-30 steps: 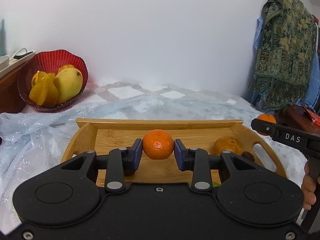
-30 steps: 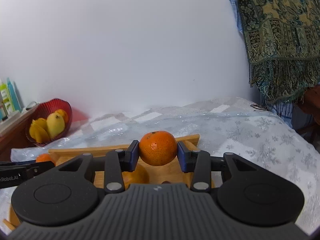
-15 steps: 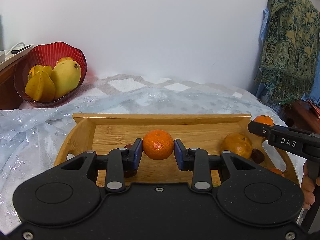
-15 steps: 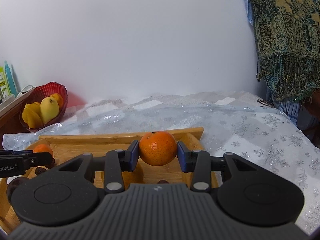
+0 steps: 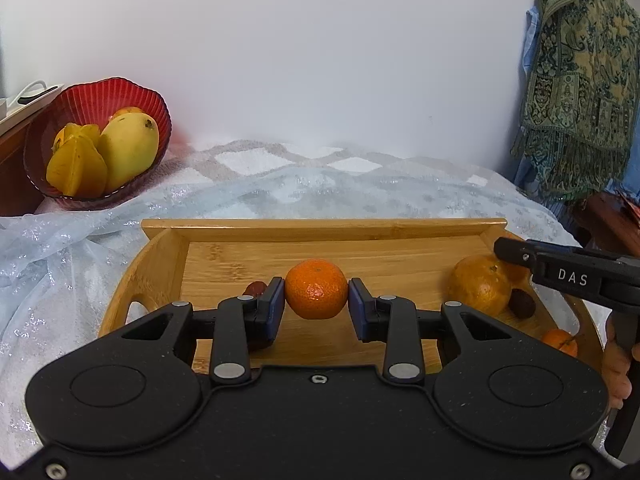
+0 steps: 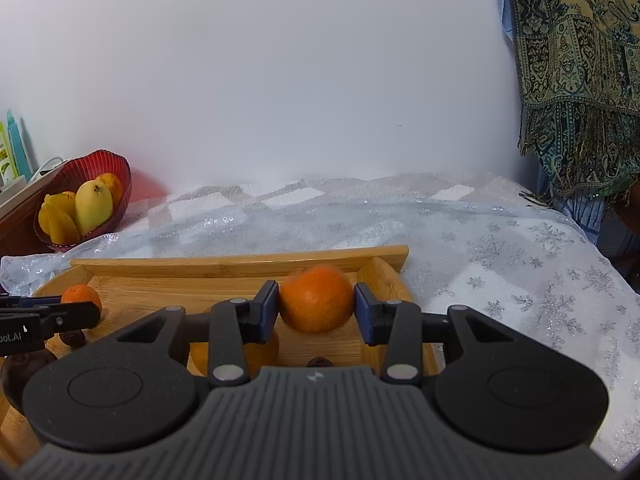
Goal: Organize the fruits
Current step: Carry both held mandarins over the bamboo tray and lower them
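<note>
My left gripper (image 5: 316,304) is shut on a small tangerine (image 5: 316,289) and holds it over the middle of the wooden tray (image 5: 320,229). My right gripper (image 6: 316,312) has its pads slightly apart around a blurred tangerine (image 6: 316,300) that seems to be slipping out over the tray's (image 6: 240,262) right end. A larger orange (image 5: 478,289), a small tangerine (image 5: 560,342) and dark dates (image 5: 521,303) lie at the tray's right end. The right gripper's arm (image 5: 568,276) shows in the left wrist view.
A red glass bowl (image 5: 86,98) with a mango (image 5: 128,150) and starfruit (image 5: 76,162) stands at the back left. A glittery cloth (image 6: 500,248) covers the surface. A patterned shawl (image 5: 584,80) hangs at the right.
Both grippers have moved down toward the tray with their tangerines. The right gripper's pads have opened a little and its tangerine is now blurred and lower between them.
</note>
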`<action>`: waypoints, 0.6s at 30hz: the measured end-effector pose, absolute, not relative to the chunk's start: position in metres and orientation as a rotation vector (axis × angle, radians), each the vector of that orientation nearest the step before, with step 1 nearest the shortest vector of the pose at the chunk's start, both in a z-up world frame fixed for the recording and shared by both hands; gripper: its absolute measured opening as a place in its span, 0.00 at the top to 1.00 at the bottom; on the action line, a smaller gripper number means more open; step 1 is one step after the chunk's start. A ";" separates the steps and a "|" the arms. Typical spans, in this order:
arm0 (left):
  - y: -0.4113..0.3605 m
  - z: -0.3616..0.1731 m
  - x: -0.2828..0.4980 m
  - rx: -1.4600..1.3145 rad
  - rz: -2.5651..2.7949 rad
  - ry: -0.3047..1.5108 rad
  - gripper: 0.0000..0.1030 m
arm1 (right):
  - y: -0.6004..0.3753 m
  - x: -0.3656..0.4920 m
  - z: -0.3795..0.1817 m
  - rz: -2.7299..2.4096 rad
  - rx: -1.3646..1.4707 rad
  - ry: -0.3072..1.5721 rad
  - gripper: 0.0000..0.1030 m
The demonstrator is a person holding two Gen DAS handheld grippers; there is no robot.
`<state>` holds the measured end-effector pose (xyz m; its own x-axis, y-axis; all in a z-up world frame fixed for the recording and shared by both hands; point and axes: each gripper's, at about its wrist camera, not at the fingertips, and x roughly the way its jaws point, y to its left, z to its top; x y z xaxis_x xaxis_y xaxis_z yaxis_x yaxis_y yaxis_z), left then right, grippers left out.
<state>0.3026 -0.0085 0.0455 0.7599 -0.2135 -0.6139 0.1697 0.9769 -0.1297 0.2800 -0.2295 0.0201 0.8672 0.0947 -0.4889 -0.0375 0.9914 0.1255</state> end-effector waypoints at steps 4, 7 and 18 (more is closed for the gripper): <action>-0.008 0.043 0.304 -0.066 -0.208 0.682 0.69 | -0.230 0.281 0.022 0.074 0.117 0.508 0.55; -0.008 0.041 0.305 -0.062 -0.209 0.687 0.69 | -0.230 0.281 0.022 0.073 0.119 0.509 0.55; -0.009 0.034 0.308 -0.068 -0.207 0.710 0.69 | -0.231 0.281 0.021 0.077 0.119 0.519 0.56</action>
